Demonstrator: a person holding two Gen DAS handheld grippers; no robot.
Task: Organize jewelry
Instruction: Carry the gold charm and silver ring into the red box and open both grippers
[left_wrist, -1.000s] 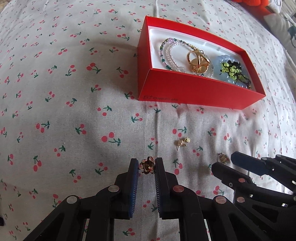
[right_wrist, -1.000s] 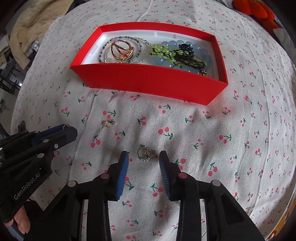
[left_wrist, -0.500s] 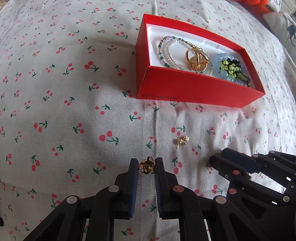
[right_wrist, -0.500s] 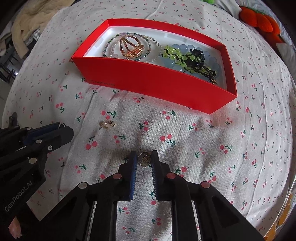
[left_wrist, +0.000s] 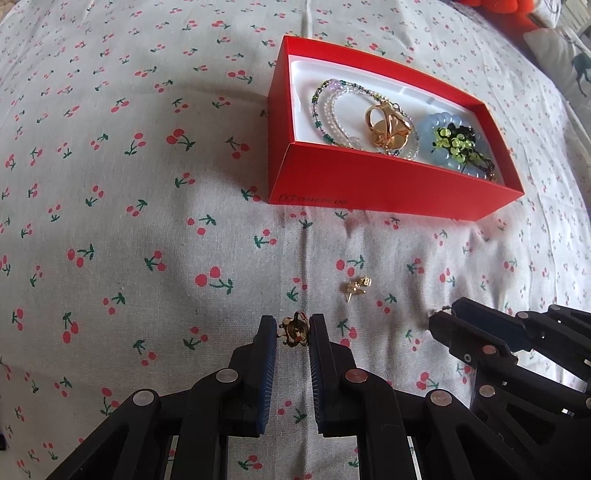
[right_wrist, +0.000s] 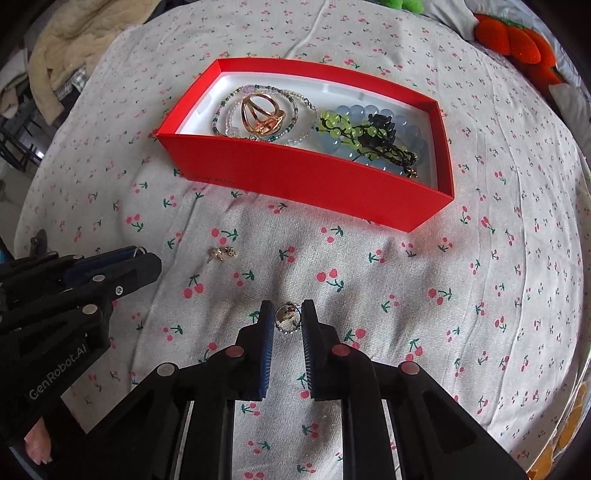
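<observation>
My left gripper (left_wrist: 294, 332) is shut on a small gold flower-shaped ring (left_wrist: 295, 329) just above the cherry-print cloth. My right gripper (right_wrist: 287, 318) is shut on a small round pendant (right_wrist: 287, 316) and holds it just above the cloth. A small gold earring (left_wrist: 355, 288) lies on the cloth between them; it also shows in the right wrist view (right_wrist: 222, 253). The open red box (left_wrist: 388, 186) lies beyond, holding beaded bracelets (left_wrist: 332, 110), a large gold ring (left_wrist: 386, 127) and a blue bead bracelet (left_wrist: 439, 125) with green and black beads on it.
The cherry-print cloth (left_wrist: 129, 221) covers the whole surface. Orange plush toys (right_wrist: 513, 37) lie at the far right edge. Beige clothing (right_wrist: 62, 48) is piled past the left edge. In the left wrist view the right gripper's black fingers (left_wrist: 480, 332) sit at lower right.
My right gripper moved forward around the pendant and closed on it. My left gripper stayed shut on the gold ring, with the box a little nearer in view.
</observation>
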